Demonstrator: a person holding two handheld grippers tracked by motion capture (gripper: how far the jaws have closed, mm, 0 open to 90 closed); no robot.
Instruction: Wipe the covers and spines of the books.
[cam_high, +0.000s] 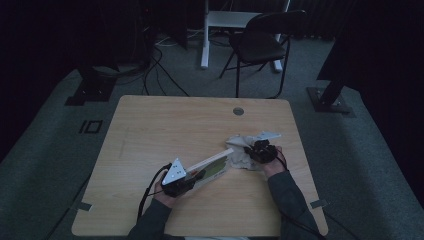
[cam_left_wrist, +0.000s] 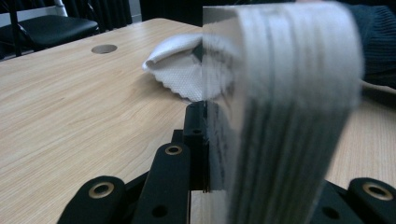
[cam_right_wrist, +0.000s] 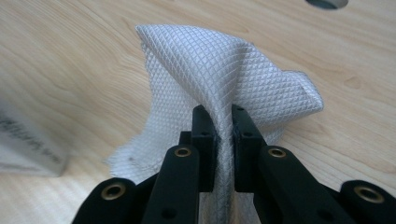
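Pinching a fold of the white cloth (cam_right_wrist: 219, 84) on the wooden table (cam_high: 165, 125), the right gripper (cam_right_wrist: 223, 122) sits clamped while the left gripper (cam_high: 192, 181) clamps a book (cam_high: 212, 167) (its far end touching the cloth)

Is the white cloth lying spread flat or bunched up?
Bunched up: the white cloth rises in folds, pinched between the right gripper jaws above the table.

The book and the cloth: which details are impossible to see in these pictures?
- Book, left gripper view: too close and blurred; its cover cannot be seen.
- Book, right gripper view: cut off by the left edge, its print unreadable.
- Cloth, left gripper view: partly hidden behind the book.
- Both, high view: dim and small; the right gripper covers part of the cloth.
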